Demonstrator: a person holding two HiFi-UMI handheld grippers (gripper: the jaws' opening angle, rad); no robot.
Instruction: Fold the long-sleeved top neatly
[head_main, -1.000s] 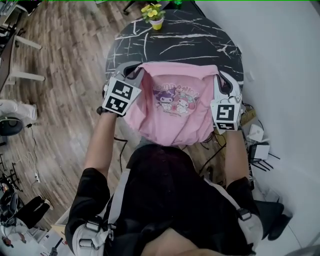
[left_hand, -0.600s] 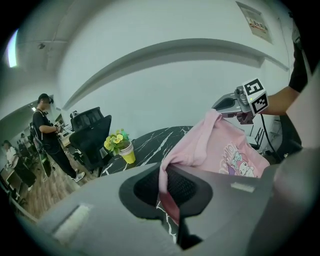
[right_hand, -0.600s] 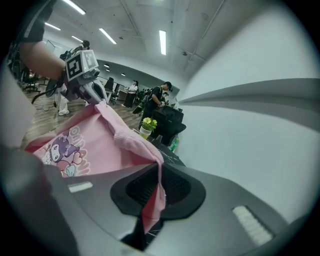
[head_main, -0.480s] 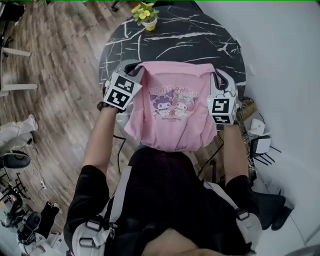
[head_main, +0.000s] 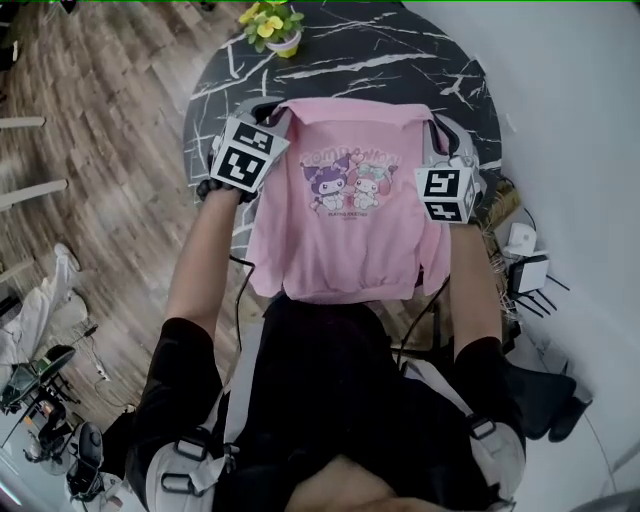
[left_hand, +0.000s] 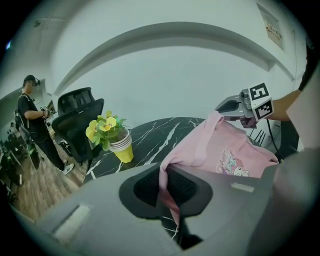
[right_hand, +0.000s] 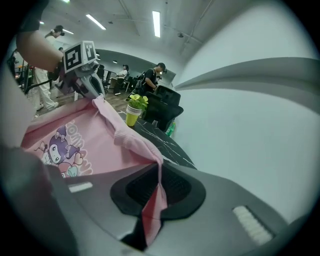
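A person seen from above holds a pink long-sleeved top stretched between two hand-held tools, over the near edge of a round, black, marble-patterned counter. The left claw is closed tight on the top's upper left corner, with a pinch of pink cloth between its pads. The right claw is closed the same way on the upper right corner. The printed front with two cartoon characters faces up. The upper edge lies above the counter's near edge. The body slopes down past that edge to the hem, which hangs in front of the person's torso. Whether the cloth touches the counter cannot be told. A pot of yellow flowers stands at the far left edge, well apart.

The top looks light, soft and limp, so it should sag and crease wherever it is unsupported. Corner or seam pinches should hold well. The sleeves are not plainly visible.
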